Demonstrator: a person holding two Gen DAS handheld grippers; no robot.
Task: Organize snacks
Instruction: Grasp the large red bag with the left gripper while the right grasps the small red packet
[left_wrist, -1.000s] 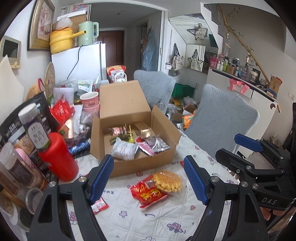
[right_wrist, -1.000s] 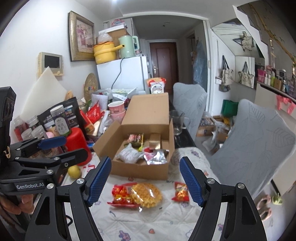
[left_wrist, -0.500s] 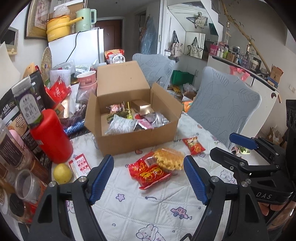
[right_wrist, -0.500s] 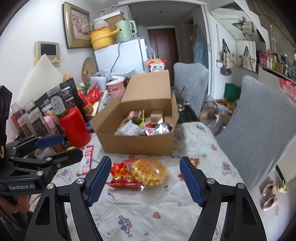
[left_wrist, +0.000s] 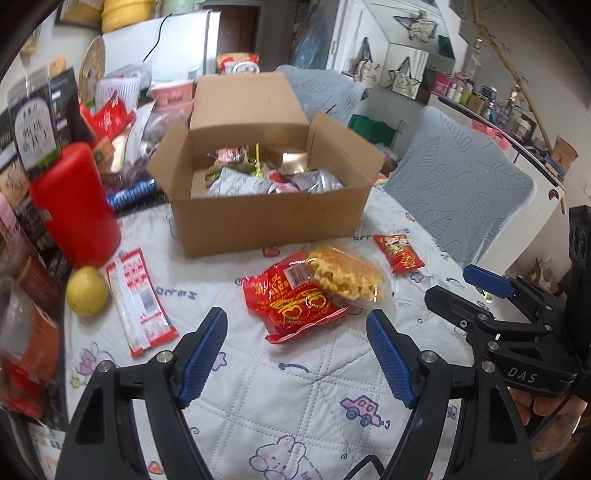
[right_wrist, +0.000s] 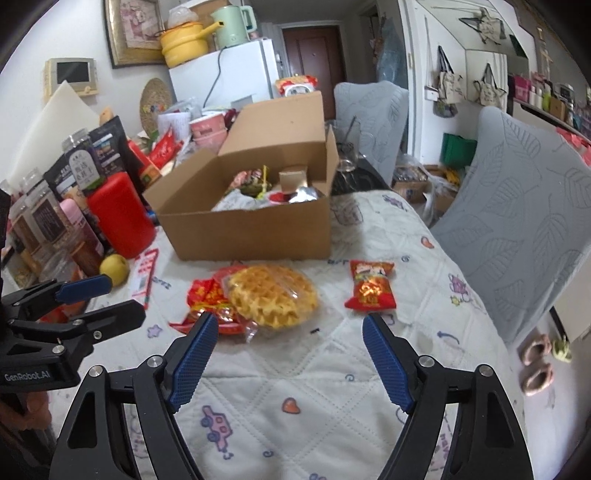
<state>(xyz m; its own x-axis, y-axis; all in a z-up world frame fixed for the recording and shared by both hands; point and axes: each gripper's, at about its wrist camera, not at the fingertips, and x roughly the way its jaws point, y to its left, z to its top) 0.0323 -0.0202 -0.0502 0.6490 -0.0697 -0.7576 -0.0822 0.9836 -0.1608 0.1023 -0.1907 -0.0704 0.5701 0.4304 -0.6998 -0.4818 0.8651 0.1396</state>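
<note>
While the left wrist view shows the long red-and-white flat sachet in full beside the yellow round fruit, the right wrist view alone shows two pink slippers on the floor. Both the left gripper and the right gripper hold nothing; the left jaws stand wide apart and the right jaws are opening. On the white quilted table cover, before the open brown cardboard box of snacks, a clear-wrapped golden waffle lies partly on a shiny red snack bag, with a small red packet near to its right.
</note>
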